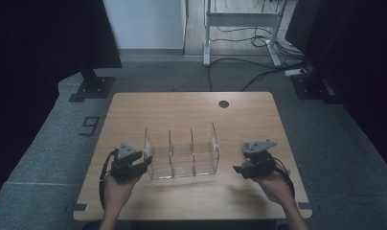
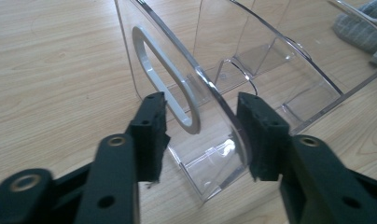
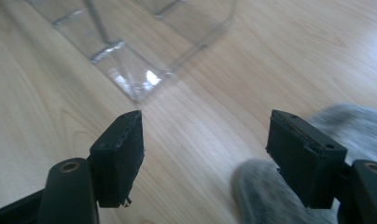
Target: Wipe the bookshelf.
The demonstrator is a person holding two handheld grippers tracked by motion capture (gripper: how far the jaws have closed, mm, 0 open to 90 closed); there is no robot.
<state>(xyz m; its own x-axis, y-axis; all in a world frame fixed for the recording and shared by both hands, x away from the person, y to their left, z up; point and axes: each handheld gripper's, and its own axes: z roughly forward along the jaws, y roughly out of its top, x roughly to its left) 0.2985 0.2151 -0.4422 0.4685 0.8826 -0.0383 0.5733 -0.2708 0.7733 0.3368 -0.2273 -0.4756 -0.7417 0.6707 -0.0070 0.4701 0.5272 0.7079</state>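
Organizer: I am working on the clear acrylic organizer (image 1: 181, 155), which is standing mid-table, slightly toward my side, its three compartments looking empty.
Left gripper: the left gripper (image 2: 201, 135) is straddling the organizer's left end wall, one pad on each side of the pane just below the white oval handle slot (image 2: 164, 74). The jaws are half-spread, and I am judging the pads as not yet pressing the wall.
Right gripper: the right gripper (image 3: 205, 156) is hovering wide and empty over bare wood, well short of the organizer's right corner (image 3: 140, 86).
Doing it well: I am aiming to keep the left pads square to the pane and clear of the slot's rim, so they bite on flat plastic rather than slip on the edge.
Next to the right hand: a grey knitted thing (image 3: 289, 186), perhaps a sock, is lying just under the right jaws; its shape is too blurred to settle.
In the way: nothing is blocking the left grip; the grey thing is sitting between the right gripper and the table (image 1: 191, 108) beneath it.
Risk: thin, slick acrylic could tilt or skid if I am squeezing off-centre.
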